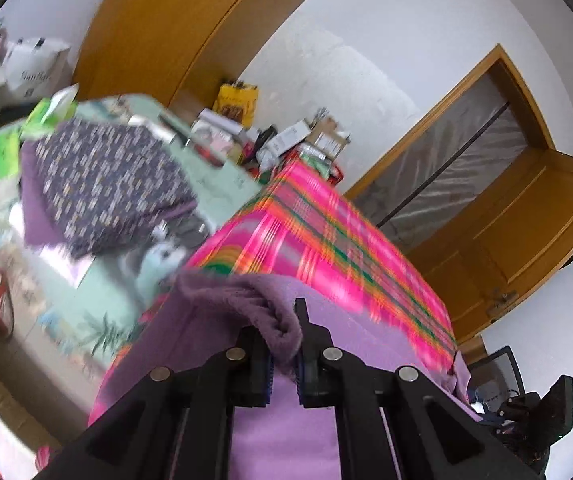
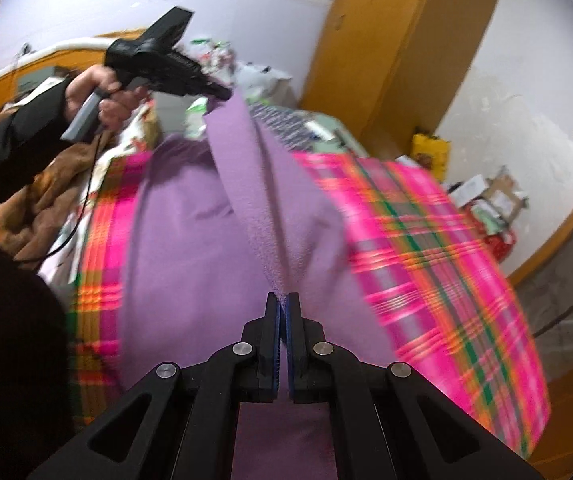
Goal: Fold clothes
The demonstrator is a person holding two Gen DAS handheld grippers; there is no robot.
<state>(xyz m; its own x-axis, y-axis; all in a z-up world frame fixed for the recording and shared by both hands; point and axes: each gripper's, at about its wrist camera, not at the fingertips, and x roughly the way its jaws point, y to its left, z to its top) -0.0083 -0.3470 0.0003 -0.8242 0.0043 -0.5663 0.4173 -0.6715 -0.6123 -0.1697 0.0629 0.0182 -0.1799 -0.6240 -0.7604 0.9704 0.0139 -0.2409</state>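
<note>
Left black two-finger gripper (image 1: 284, 344): clamped on a bunched edge of the lilac fleece garment (image 1: 282, 432). Person's hand (image 2: 100, 94): seen in the right wrist view wrapped round this gripper's handle, dark sleeve (image 2: 18, 128) behind. Garment: lifted and stretched between both grippers above the pink plaid bedcover (image 2: 426, 248). Right black two-finger gripper (image 2: 285, 312): fingers pinched narrowly on a ridge of the same fleece. Navy patterned cloth (image 1: 106, 184): lying on the pale green sheet (image 1: 222, 188) beyond, in the left wrist view. Images blurred by motion
</note>
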